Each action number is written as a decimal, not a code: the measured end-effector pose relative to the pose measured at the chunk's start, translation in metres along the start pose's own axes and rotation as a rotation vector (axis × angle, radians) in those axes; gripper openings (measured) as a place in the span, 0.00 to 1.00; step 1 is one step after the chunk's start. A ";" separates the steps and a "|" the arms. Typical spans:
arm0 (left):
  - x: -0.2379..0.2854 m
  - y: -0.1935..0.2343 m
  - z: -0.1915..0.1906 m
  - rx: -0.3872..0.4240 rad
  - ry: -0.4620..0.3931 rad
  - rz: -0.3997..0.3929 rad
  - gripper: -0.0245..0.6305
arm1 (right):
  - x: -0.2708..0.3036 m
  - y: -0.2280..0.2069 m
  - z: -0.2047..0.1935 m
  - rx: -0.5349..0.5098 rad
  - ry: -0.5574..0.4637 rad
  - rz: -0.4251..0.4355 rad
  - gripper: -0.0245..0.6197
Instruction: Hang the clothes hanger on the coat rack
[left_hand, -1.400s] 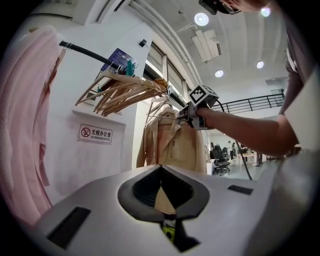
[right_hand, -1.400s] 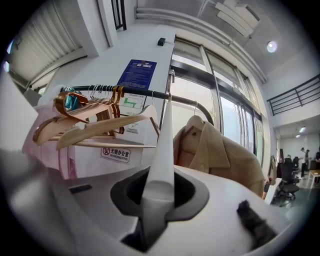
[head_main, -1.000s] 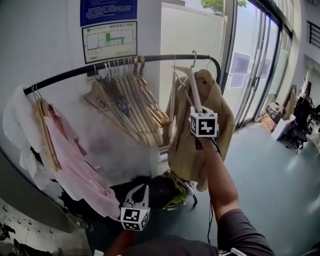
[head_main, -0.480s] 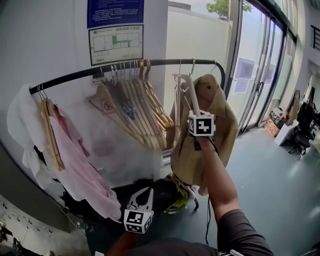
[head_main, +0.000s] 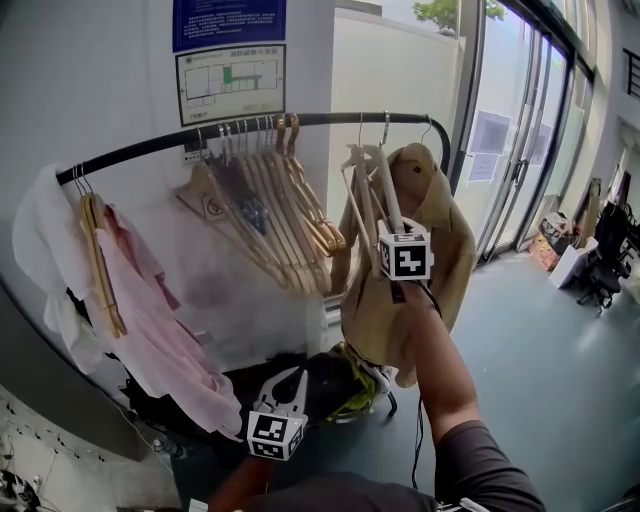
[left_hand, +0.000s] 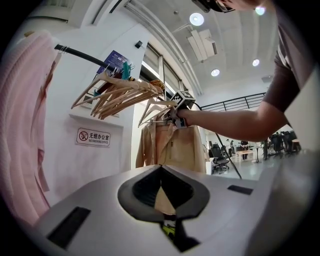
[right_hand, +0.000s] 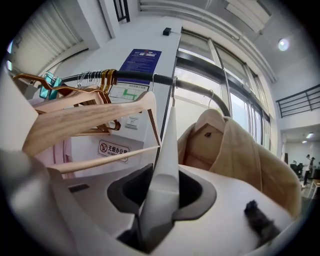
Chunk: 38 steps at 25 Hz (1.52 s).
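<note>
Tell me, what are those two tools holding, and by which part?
The left tool holds nothing. The right tool has its jaws opening beside the end corner of the wooden hanger, apparently not gripping it.

Rail (head_main: 330, 118) looks like black metal tube with a slight sheen. The bunch of hangers (head_main: 285, 215) is pale smooth wood, lightly varnished, with shiny wire hooks (head_main: 235, 135). The white hanger (right_hand: 169, 145) looks like smooth matt plastic. Coat (head_main: 440, 250) is tan matt cloth, kinda stiff. Pink shirt (head_main: 150, 320) is thin soft cloth. Floor (head_main: 560, 380) is smooth, grey-green, pretty glossy. Poster (head_main: 230, 80) seems to be glossy paper.
</note>
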<state>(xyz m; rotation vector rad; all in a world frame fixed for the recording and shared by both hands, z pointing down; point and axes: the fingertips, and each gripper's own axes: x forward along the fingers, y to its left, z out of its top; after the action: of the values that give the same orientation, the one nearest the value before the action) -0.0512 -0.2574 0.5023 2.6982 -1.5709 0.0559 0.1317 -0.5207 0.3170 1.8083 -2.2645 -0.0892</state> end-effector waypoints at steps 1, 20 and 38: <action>0.000 0.000 0.002 0.004 -0.003 -0.001 0.05 | -0.004 0.000 0.001 -0.007 -0.022 -0.003 0.22; 0.002 -0.008 0.000 -0.035 0.007 -0.019 0.05 | -0.157 0.056 -0.067 0.003 -0.233 -0.043 0.29; 0.003 -0.020 0.004 0.014 -0.002 -0.033 0.05 | -0.211 0.120 -0.184 0.105 -0.112 0.025 0.06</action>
<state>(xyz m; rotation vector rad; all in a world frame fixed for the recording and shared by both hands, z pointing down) -0.0329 -0.2501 0.4988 2.7340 -1.5321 0.0640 0.1017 -0.2700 0.4874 1.8693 -2.4104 -0.0697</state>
